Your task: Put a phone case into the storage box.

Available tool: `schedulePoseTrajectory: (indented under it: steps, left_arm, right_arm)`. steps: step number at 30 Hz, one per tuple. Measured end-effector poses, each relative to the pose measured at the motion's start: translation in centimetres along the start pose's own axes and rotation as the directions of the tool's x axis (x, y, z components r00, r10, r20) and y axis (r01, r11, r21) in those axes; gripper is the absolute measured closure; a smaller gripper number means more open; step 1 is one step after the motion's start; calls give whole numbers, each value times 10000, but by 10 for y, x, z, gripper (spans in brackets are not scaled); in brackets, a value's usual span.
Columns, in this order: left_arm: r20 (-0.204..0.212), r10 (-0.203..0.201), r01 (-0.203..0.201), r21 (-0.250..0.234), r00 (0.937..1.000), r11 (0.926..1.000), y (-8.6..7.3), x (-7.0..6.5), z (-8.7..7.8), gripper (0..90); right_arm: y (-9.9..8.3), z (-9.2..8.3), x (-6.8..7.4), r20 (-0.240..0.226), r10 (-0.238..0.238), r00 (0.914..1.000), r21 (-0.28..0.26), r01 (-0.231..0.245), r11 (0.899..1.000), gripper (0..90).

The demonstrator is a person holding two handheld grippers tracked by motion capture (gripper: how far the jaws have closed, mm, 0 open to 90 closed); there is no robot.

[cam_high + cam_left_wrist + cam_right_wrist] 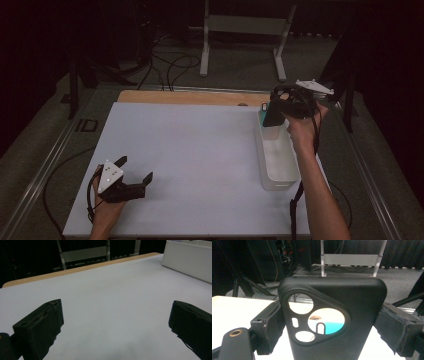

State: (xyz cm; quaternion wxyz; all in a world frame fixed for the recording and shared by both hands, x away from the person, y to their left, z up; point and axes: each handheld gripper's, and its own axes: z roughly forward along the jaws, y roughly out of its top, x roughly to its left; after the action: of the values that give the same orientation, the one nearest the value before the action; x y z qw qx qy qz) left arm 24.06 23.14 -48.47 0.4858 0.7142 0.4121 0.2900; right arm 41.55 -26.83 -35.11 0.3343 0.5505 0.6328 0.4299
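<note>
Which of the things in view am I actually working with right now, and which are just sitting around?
In the job:
- black phone case, clamped in the right gripper
- white bin below it, at the table's right edge

Lying about:
- left gripper, open and idle over the white table
- metal stand and cables on the floor beyond

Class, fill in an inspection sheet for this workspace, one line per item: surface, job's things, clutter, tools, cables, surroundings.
Surface: white table, wooden strip at its far edge.
Job's things: black phone case held upright over the far end of the white bin.
Clutter: nothing seen.
Tools: right tool shut on the phone case; left tool open, empty, at the near left.
Cables: black cables on the floor beyond.
Surroundings: dark room, grey stand.
</note>
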Motion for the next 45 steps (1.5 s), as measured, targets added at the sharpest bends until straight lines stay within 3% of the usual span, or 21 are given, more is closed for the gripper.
schedulePoseTrajectory:
  steps: [9,45]
  left_arm:
    - [-163,1,0,13,9999,10000,-1,3,-2,4]
    - [-173,-124,122,-165,9998,9998,-1,2,-3,4]
  right_arm:
    - [-2,8,-1,87,-13,10000,137,12,9999,142]
    - [-21,26,-1,257,-61,9997,760,41,9971,142]
